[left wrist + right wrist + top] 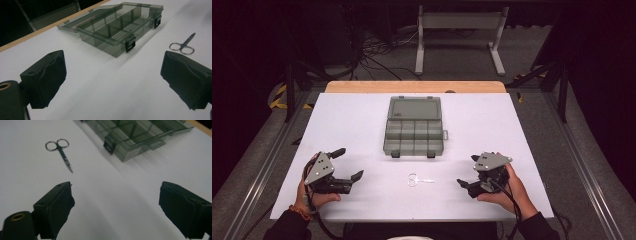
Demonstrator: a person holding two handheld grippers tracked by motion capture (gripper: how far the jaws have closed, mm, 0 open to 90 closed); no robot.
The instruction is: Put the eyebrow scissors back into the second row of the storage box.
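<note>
Scissors [418, 180] lie flat on the table [522, 135] near its front edge, btwn left gripper [349, 164] & right gripper [467, 172], both spread, empty. Prob. light, stiff, slick steel, low profile; best pinched across the shank by the rings. Beyond: open compartment box [413, 135].

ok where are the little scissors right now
In the high view the scissors lie flat on the white table, between the two hand-held grippers and just in front of the open compartment box, touching neither.
</note>
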